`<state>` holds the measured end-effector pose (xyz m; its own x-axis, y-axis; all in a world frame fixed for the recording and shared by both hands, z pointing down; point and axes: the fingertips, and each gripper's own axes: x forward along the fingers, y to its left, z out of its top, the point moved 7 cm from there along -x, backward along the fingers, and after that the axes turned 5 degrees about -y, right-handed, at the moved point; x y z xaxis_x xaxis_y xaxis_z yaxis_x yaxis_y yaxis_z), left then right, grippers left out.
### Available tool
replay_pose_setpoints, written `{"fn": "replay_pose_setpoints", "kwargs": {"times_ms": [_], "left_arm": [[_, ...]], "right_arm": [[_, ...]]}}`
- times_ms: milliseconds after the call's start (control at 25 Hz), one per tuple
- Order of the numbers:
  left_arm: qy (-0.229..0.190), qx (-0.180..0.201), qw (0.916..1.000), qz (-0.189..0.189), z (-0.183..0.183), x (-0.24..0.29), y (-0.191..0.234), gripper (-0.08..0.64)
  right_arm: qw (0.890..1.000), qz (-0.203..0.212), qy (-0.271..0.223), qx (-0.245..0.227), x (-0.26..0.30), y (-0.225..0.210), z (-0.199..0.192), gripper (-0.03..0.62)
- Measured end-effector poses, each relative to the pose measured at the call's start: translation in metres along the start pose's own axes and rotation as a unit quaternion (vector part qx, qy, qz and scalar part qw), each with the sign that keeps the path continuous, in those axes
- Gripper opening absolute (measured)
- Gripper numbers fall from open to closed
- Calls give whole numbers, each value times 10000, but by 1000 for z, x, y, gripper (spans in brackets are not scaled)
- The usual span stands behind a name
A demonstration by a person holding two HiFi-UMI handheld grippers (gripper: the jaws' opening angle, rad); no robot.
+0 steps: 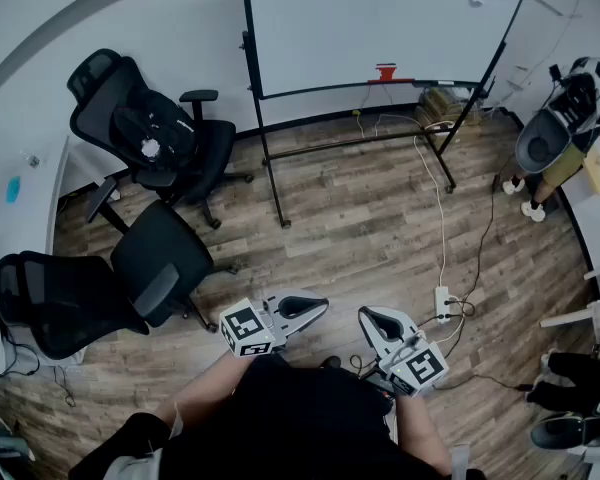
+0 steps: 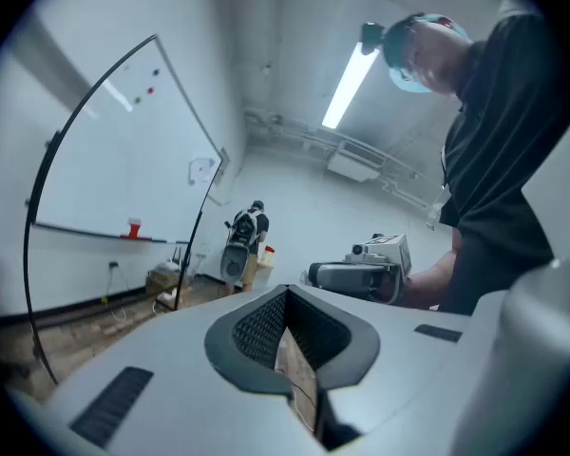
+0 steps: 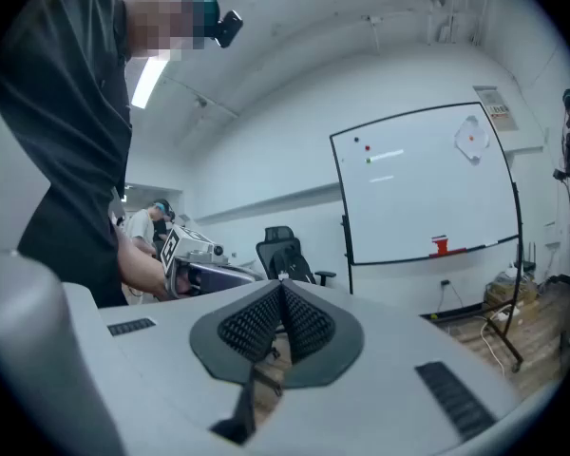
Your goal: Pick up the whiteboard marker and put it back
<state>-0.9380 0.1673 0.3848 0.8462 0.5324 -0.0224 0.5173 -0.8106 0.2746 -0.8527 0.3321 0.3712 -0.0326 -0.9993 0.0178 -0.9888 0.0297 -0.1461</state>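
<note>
— Where's the marker (image 1: pixel 385 71)?
— If that small red thing is it, it's on the whiteboard (image 1: pixel 380 18) ledge; well apart from both grippers.
— And the jaws?
— Left gripper (image 1: pixel 315 304) and right gripper (image 1: pixel 366 316) both clenched, empty; office chairs (image 1: pixel 145 133) at left; power strip (image 1: pixel 443 303) and cable (image 1: pixel 438 198) on the floor between.

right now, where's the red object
Head view, top centre: the red object sits on the tray along the whiteboard's bottom edge, near its middle.
</note>
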Motion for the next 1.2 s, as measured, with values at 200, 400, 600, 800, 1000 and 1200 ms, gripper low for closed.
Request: {"fn": "replay_pose_setpoints", "kwargs": {"times_ms": [200,400,600,800,1000,1200], "left_arm": [[-340,239,9991,103,18,49,-8,12],[-263,200,9993,-190,6,76,-20,12],[-79,237,9958,-875,2,104,-25,12],[57,338,9936,-1081,1,114,-31,12],[164,403,9926,-1131,-5,130,-41,12],[372,481,9916,-1146,-15,150,-62,12]], "right_arm": [[9991,172,-361,-161,-13,-27,5,18],[9987,-362,-288,-233,-44,-31,-2,18],[9934,-1036,-310,-370,-80,-40,-3,18],[9916,-1186,-245,-463,-103,-42,-1,18],[9900,-1304,-428,-327,-118,-44,-4,20],[9915,-1143,-586,-197,-139,-51,-7,20]]}}
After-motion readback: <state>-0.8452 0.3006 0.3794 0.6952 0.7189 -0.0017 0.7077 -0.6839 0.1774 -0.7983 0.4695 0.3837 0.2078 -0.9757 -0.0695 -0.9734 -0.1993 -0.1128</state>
